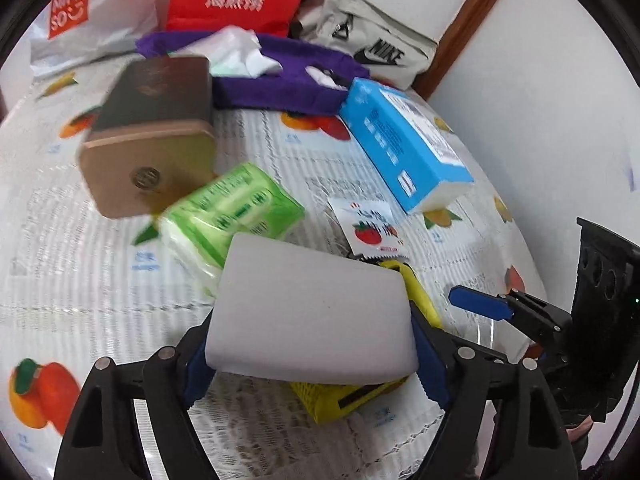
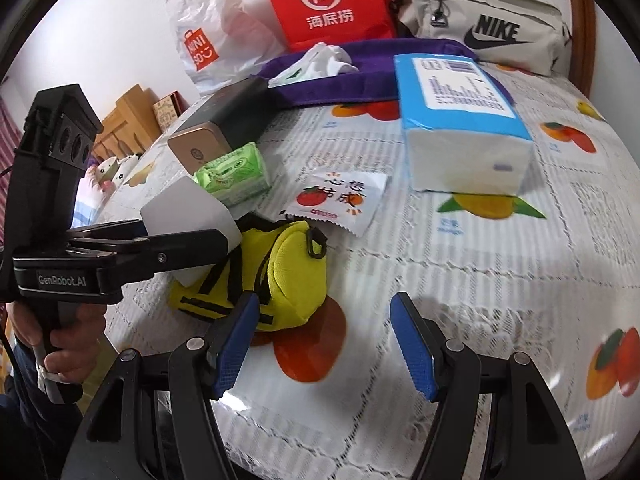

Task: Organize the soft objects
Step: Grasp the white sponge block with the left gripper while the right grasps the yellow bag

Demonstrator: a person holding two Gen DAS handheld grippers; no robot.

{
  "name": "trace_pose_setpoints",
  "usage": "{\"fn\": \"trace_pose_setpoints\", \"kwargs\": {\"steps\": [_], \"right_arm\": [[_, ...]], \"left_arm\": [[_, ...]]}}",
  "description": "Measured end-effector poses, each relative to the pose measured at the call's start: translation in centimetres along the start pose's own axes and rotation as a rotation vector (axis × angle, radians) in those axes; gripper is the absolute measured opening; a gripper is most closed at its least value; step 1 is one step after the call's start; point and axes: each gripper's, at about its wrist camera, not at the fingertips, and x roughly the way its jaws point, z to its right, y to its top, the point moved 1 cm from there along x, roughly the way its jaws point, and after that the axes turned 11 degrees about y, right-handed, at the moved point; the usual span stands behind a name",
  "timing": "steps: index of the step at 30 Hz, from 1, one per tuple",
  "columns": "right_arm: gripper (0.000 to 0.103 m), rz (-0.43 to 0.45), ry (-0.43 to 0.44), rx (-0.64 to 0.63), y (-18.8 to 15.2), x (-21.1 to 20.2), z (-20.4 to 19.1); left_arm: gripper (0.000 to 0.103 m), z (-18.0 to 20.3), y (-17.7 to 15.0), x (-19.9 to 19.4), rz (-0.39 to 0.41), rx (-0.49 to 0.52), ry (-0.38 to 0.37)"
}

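You're working in a home: a fruit-print tablecloth (image 2: 500, 248), shopping bags (image 2: 332, 4) against the wall (Miniso, Haidilao), and a wooden knife block (image 2: 128, 116) beyond the table's edge.

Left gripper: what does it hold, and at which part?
The left gripper holds a white sponge block, clamped across its two short ends. The right gripper holds nothing.

You've got the white sponge block (image 1: 310, 312) up off the cloth, tilted, pinched at its two sides. Right under it sits the yellow pouch (image 2: 280, 276), black-strapped, slumped on the tablecloth. Just beyond, the green tissue pack (image 1: 232, 216) lies on its side, leaning on the brown box, I think. The blue tissue pack (image 2: 460, 120) lies well apart.
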Motion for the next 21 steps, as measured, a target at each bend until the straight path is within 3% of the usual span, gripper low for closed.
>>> {"fn": "trace_pose_setpoints", "kwargs": {"steps": [7, 11, 14, 16, 17, 21], "right_arm": [[0.067, 0.012, 0.019, -0.006, 1.1, 0.6, -0.9], [0.067, 0.022, -0.013, -0.017, 1.5, 1.7, -1.2], [0.059, 0.016, -0.051, -0.024, 1.3, 2.8, -1.2], [0.047, 0.030, -0.086, -0.067, 1.2, 3.0, -1.6], [0.033, 0.026, -0.089, -0.079, 1.0, 3.0, -1.7], [0.030, 0.014, -0.064, -0.061, 0.7, 2.4, -1.2]], "left_arm": [[0.081, -2.1, 0.4, -1.6, 0.043, -0.035, 0.040], [0.081, -3.3, 0.3, -2.0, 0.046, -0.068, 0.040], [0.081, -3.9, 0.0, -2.1, 0.045, -0.082, 0.047], [0.081, -4.1, -0.2, -2.2, 0.049, -0.086, 0.061], [0.081, -4.2, -0.2, -2.2, 0.050, -0.088, 0.069], [0.081, -4.6, -0.5, -2.2, 0.047, -0.099, 0.075]]}}
